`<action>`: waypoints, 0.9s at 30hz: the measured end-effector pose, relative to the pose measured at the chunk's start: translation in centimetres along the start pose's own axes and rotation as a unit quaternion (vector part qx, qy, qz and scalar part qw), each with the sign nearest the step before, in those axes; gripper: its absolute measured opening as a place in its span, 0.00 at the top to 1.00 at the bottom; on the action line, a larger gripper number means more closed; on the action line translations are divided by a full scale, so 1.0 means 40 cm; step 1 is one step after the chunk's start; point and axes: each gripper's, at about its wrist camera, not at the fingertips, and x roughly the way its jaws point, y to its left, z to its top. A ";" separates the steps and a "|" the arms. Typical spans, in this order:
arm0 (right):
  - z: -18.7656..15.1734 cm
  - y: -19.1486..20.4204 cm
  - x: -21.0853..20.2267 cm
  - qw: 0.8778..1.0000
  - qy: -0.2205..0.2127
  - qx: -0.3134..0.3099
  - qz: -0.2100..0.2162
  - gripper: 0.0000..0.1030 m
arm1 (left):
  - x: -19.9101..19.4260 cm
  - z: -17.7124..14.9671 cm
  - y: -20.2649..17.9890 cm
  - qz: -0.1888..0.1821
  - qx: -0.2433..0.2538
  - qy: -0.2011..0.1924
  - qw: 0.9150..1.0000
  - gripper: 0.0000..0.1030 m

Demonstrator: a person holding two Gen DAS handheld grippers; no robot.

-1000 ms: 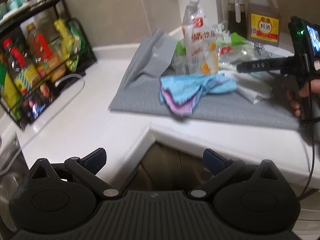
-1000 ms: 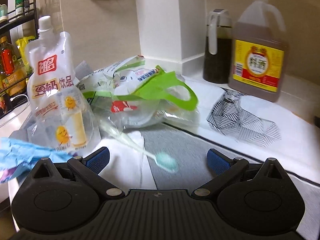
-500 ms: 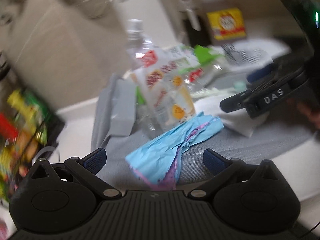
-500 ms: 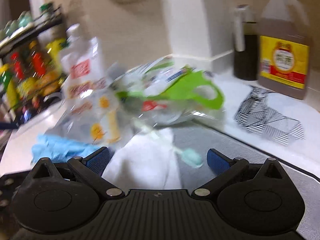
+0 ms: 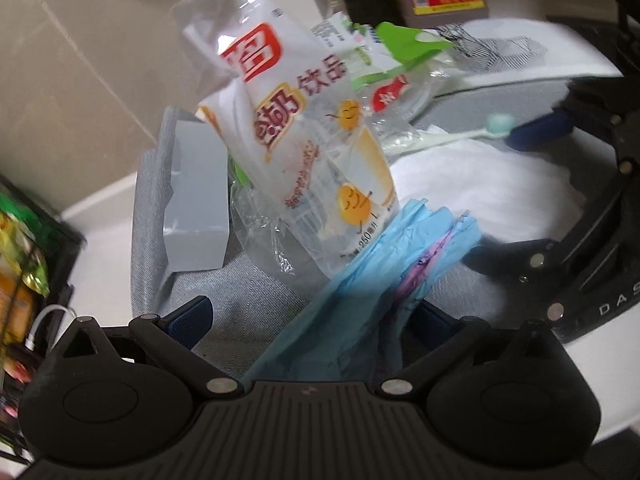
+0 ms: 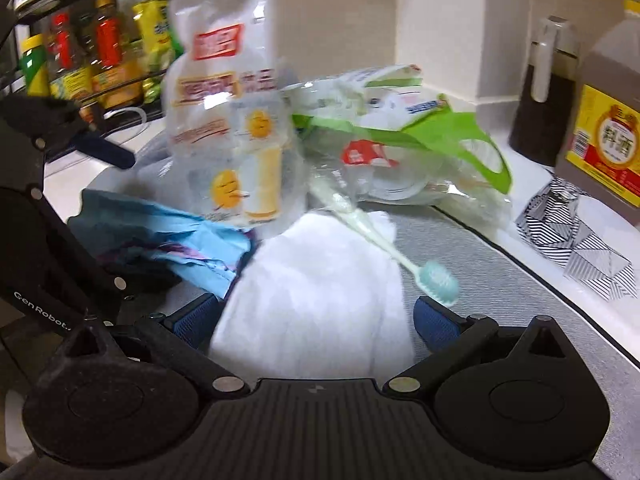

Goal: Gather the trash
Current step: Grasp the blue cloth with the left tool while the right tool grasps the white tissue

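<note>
A crumpled blue and purple wrapper (image 5: 360, 280) lies on the grey mat (image 5: 192, 280), between the open fingers of my left gripper (image 5: 308, 316). A white drink pouch (image 5: 304, 136) stands just behind it. My right gripper (image 6: 316, 320) is open around a white cloth (image 6: 320, 292). A pale green toothbrush (image 6: 400, 256) lies across the cloth. A clear bag with green handles (image 6: 400, 148) lies behind. The wrapper (image 6: 168, 236) and pouch (image 6: 228, 120) also show in the right wrist view.
A grey box (image 5: 196, 196) sits left of the pouch. A brown bottle with a yellow label (image 6: 600, 132), a dark bottle (image 6: 540, 92) and a black-and-white patterned wrapper (image 6: 580, 240) stand at the right. A rack of condiment bottles (image 6: 80, 48) stands at the left.
Both grippers have moved in close to the pile. The left now straddles the blue wrapper, the right straddles the white cloth. Both stay open.
</note>
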 end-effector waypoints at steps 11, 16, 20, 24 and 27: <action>-0.007 0.004 -0.006 1.000 -0.016 -0.010 -0.016 0.22 | -0.017 0.015 -0.007 0.017 -0.030 -0.005 0.999 0.24; -0.007 0.002 -0.022 0.999 -0.032 -0.015 -0.008 0.84 | -0.057 0.017 0.002 0.004 -0.056 -0.027 0.998 0.56; -0.002 -0.004 -0.048 0.998 -0.057 -0.003 0.015 0.90 | -0.101 0.018 0.016 -0.008 -0.085 -0.044 0.995 0.63; 0.013 -0.035 -0.085 0.992 -0.103 0.043 0.058 0.91 | -0.143 0.007 0.031 -0.016 -0.105 -0.061 0.992 0.63; 0.020 -0.072 -0.111 0.984 -0.136 0.088 0.069 0.91 | -0.173 0.000 0.039 -0.015 -0.119 -0.071 0.990 0.63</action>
